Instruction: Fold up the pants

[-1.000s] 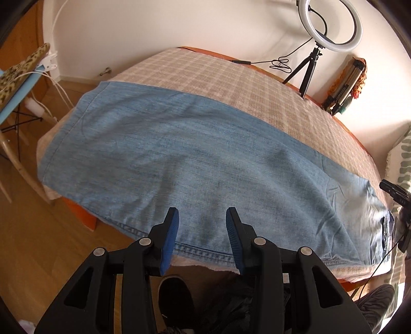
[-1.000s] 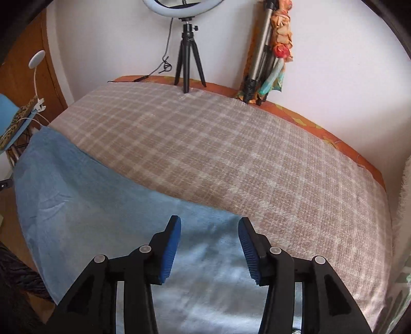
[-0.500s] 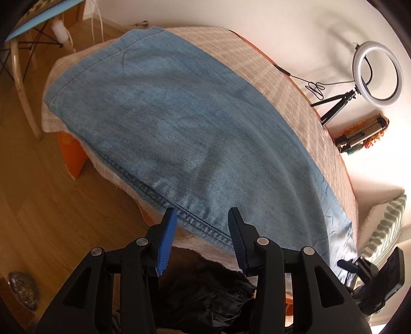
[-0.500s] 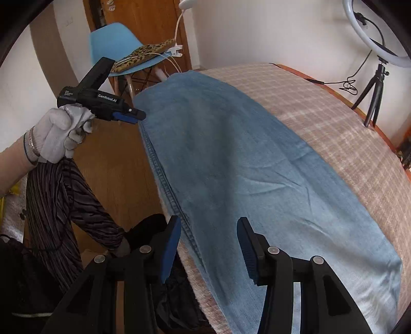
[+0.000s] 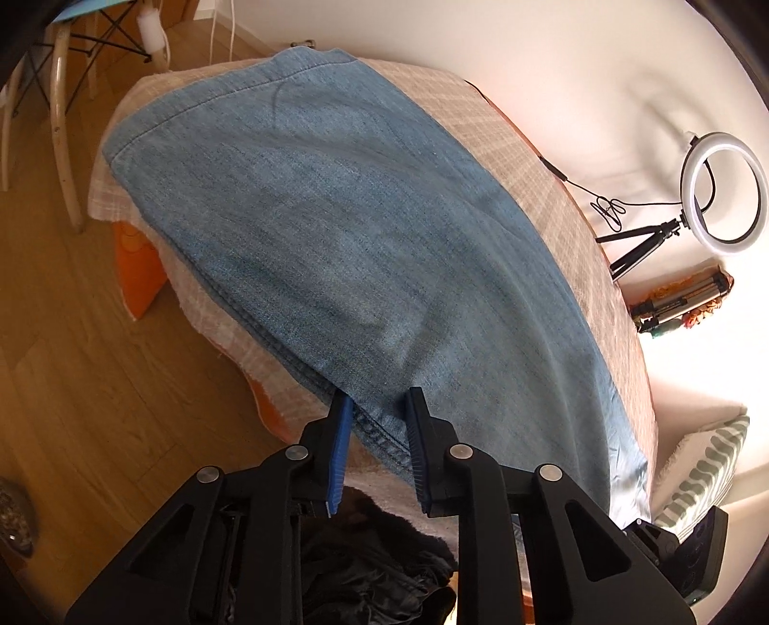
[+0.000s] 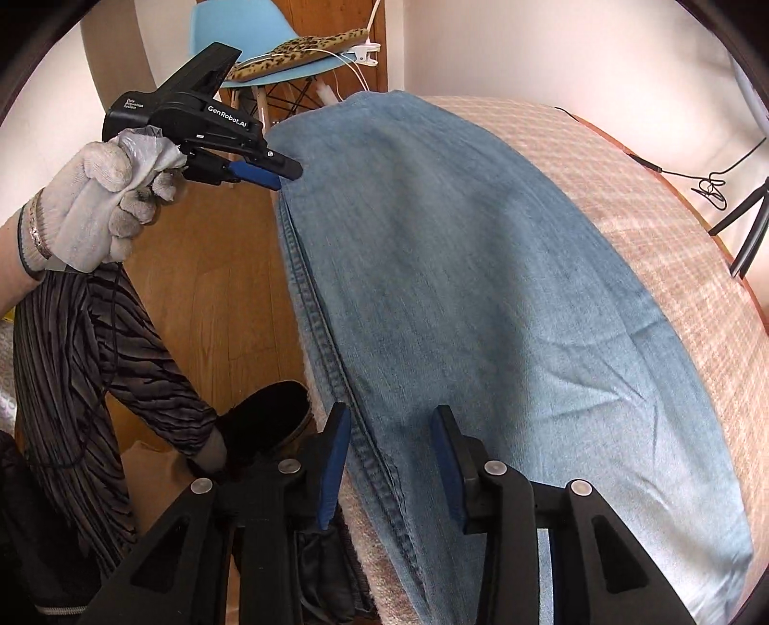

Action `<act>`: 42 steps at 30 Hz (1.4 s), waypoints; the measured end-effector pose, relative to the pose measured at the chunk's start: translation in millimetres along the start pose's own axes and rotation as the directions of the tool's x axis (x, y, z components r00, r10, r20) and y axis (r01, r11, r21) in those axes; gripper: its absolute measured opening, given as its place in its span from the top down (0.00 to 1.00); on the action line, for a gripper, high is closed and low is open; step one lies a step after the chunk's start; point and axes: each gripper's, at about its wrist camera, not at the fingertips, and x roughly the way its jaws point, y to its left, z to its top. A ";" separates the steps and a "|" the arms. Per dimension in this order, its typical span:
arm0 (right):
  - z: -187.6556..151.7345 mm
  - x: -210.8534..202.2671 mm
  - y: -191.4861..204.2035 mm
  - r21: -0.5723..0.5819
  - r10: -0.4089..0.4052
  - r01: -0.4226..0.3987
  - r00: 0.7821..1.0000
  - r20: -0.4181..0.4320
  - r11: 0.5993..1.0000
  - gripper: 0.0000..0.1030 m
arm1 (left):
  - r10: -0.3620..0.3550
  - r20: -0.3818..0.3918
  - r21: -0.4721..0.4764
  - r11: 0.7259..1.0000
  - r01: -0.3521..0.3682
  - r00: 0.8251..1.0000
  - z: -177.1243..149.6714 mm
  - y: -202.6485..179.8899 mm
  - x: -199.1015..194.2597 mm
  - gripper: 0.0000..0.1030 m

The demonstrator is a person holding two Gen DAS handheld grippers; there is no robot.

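Pants (image 5: 384, 231): light blue denim, spread flat along the near side of the bed, their stitched side seam running along the bed's near edge.
Bed cover (image 6: 673, 202): beige checked cloth under the pants, with an orange sheet showing at the edges.
Left gripper (image 5: 375, 408): black frame, blue pads, at the seam edge of the pants; jaws closing, the denim edge lies between them and both tips are at the cloth, though a gap shows beside the seam, so whether the grip is firm cannot be told.
Left gripper writing: in the right wrist view the body reads "GenRobot.AI" in white, with a small label "Data Acquisition System" near the back.
Left hand (image 6: 91, 202): in a white knit glove, wrapped around the gripper handle.
Right gripper (image 6: 389, 423): jaws closing but apart; the seam lies between them, the pads not yet pressing on it.
Ring light (image 5: 723, 187): on a small black tripod at the far side of the bed.
Chair (image 6: 250, 43): light blue, carrying a leopard-print cushion.
Floor (image 5: 96, 365): wood boards.
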 end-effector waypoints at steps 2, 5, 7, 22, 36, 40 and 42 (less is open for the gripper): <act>0.5 -1.7 4.1 -0.024 -0.032 0.032 0.999 0.005 0.999 0.77 | -0.010 0.013 -0.002 1.000 0.010 1.000 0.3 3.3 -1.3 0.88; 1.3 -5.5 13.2 -0.058 -0.040 0.042 0.999 0.021 0.997 0.86 | -0.013 0.042 0.019 1.000 0.012 0.999 0.8 3.3 -7.4 0.94; 2.0 -6.1 17.9 -0.094 -0.067 0.069 0.997 0.025 0.993 0.89 | -0.015 0.049 0.026 1.000 0.014 0.999 1.6 1.9 -9.2 0.95; -5.5 -1.4 30.4 -0.114 0.006 -0.006 1.000 -0.002 0.993 1.00 | 0.024 0.059 0.007 1.000 -0.024 0.998 -0.9 13.6 -14.8 0.97; -1.9 -47.9 -2.7 0.081 0.067 -0.080 0.986 0.152 0.993 0.64 | 0.016 0.230 0.024 0.999 -0.022 0.973 66.9 6.5 -105.6 0.86; 3.5 -61.6 -8.0 0.120 0.054 -0.079 0.978 0.199 0.990 0.54 | 0.003 0.292 0.070 0.997 -0.025 0.956 97.9 -1.2 -144.8 0.74; 6.5 -68.9 -11.6 0.141 0.052 -0.085 0.973 0.225 0.986 0.49 | -0.003 0.325 0.083 0.996 -0.025 0.946 112.0 -2.1 -164.1 0.74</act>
